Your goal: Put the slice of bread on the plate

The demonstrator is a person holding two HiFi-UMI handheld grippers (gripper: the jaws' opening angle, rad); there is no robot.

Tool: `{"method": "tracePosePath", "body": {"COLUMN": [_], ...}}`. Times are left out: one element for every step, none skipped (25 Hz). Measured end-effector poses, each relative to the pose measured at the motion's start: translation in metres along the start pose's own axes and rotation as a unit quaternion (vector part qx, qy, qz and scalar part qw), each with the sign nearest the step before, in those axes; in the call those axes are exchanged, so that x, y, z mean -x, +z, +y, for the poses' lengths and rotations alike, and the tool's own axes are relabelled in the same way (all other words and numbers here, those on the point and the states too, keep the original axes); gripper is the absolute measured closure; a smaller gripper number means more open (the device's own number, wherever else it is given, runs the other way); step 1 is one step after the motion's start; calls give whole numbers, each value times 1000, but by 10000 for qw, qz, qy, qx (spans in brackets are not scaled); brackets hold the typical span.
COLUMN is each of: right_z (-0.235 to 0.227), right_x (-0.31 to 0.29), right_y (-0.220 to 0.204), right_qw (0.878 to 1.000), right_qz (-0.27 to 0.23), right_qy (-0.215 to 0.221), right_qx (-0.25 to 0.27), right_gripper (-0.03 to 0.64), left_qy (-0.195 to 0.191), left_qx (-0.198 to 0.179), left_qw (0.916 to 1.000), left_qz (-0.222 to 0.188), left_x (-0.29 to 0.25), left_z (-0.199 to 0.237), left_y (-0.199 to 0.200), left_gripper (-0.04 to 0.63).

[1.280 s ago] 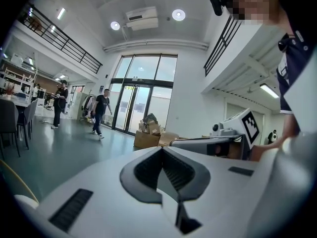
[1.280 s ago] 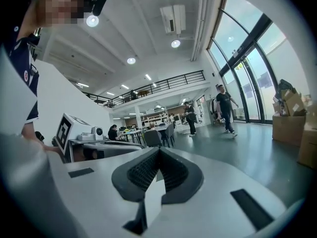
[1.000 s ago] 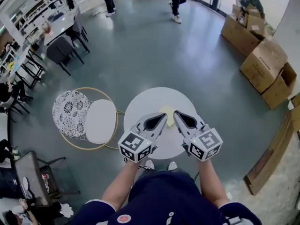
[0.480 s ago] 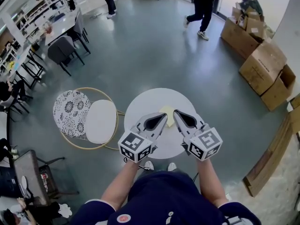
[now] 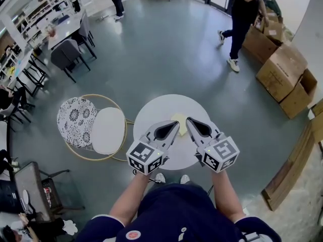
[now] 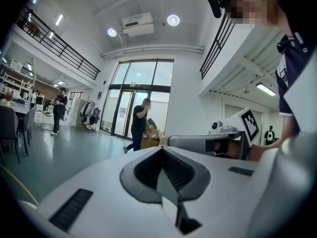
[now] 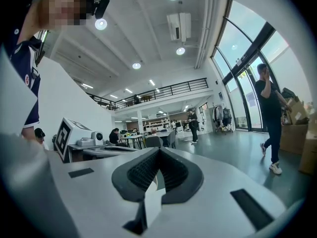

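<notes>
A pale yellow slice of bread (image 5: pixel 179 119) lies on the small round white table (image 5: pixel 151 112) in the head view, partly hidden by the gripper tips. My left gripper (image 5: pixel 176 124) and right gripper (image 5: pixel 189 120) hover side by side over the table's near half, their tips converging on the bread. Both point level and hold nothing. In the left gripper view my left gripper (image 6: pixel 161 149) has its jaws together. The right gripper (image 7: pixel 158 149) is likewise shut in its own view. No plate shows in any view.
A gold-framed chair with a patterned cushion (image 5: pixel 75 121) and white seat (image 5: pixel 108 130) stands left of the table. Cardboard boxes (image 5: pixel 285 69) line the right wall, where a person (image 5: pixel 242 19) walks. Desks and chairs (image 5: pixel 60 44) fill the far left.
The person at the top has walked right toward the cardboard boxes. Both grippers stay where they were, still shut.
</notes>
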State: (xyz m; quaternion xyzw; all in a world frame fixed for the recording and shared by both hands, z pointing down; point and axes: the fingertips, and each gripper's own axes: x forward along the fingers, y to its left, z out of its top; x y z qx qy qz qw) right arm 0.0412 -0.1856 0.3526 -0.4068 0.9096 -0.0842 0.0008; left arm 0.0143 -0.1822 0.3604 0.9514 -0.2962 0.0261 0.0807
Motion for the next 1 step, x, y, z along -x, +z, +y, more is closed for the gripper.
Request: {"method": "tracePosePath", "body": {"right_z": [1], "right_x": [0], "right_y": [1], "right_qw": [10000], "right_qz": [-10], "right_qy": [-2], "right_qx": [8], "right_gripper": [611], "left_qy": [-1], "left_qx": [-16], "left_qw": [10000], "left_qz": [-5], "left_x": [0], "left_z": [-1], "left_y": [1], "left_gripper": [591]}}
